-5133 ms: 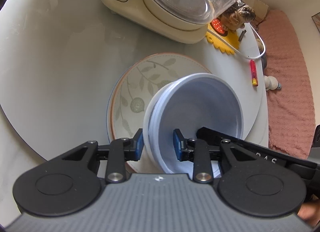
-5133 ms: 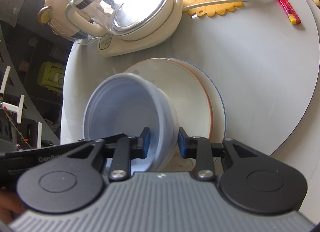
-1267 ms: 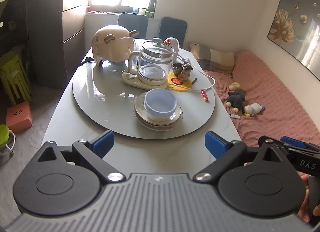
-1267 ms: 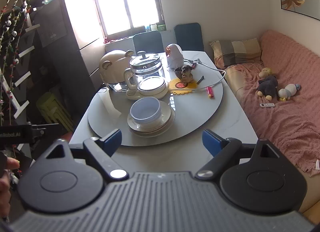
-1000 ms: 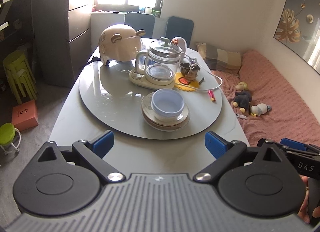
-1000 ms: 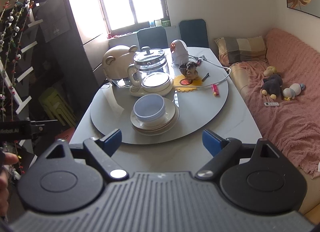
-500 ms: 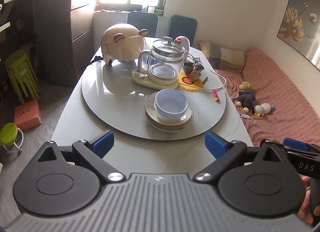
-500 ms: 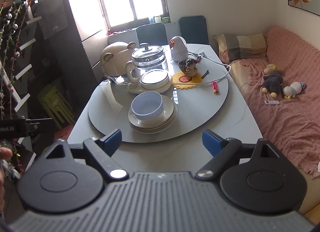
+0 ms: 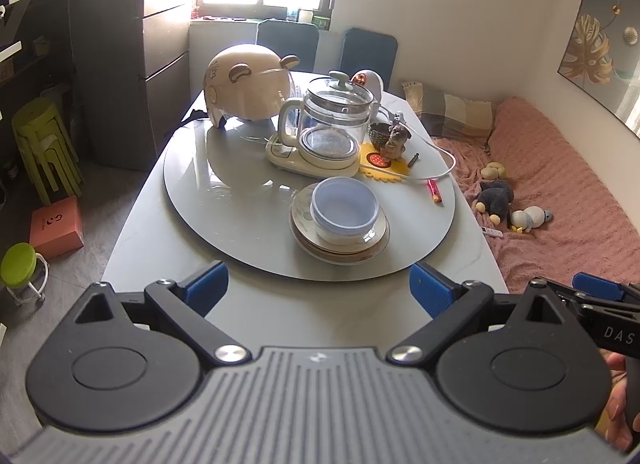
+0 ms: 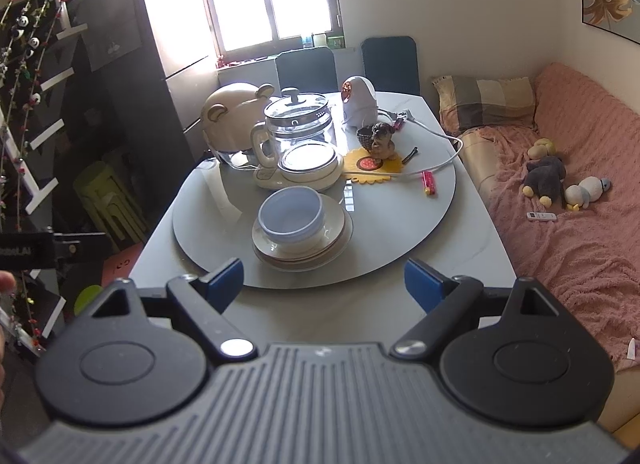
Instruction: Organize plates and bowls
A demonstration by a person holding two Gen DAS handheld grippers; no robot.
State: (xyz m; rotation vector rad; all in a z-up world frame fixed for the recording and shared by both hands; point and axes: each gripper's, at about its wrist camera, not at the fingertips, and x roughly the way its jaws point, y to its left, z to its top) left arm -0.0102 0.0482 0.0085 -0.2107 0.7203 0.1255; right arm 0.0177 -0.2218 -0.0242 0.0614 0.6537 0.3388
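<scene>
A: Start at the jaws. How do they stand?

B: Both pairs are spread wide and carry nothing. The left gripper (image 9: 318, 290) and the right gripper (image 10: 323, 279) hang low in their frames, well short of the dishes. Five seconds ago each pair was pinching the rim of the bowls, one on either side, right over the plates.

A: So they have let go and drawn back?

B: Yes. Over the last second or so both views have held this far-off stance, with only small drift. The blue bowls (image 9: 345, 209) now sit nested on the stack of plates (image 9: 339, 242), just below centre frame in the left view and left of centre in the right view (image 10: 291, 215).

A: Where does that pile stand?

B: On the round turntable (image 9: 224, 199) of the table (image 9: 280, 312), just in front of the glass kettle (image 9: 334, 119); the bear-shaped cover (image 9: 248, 83) sits toward the upper left.

A: What does that mean for the task?

B: I judge the organizing finished: one upright pile, no other dishes visible, hands withdrawn.
</scene>
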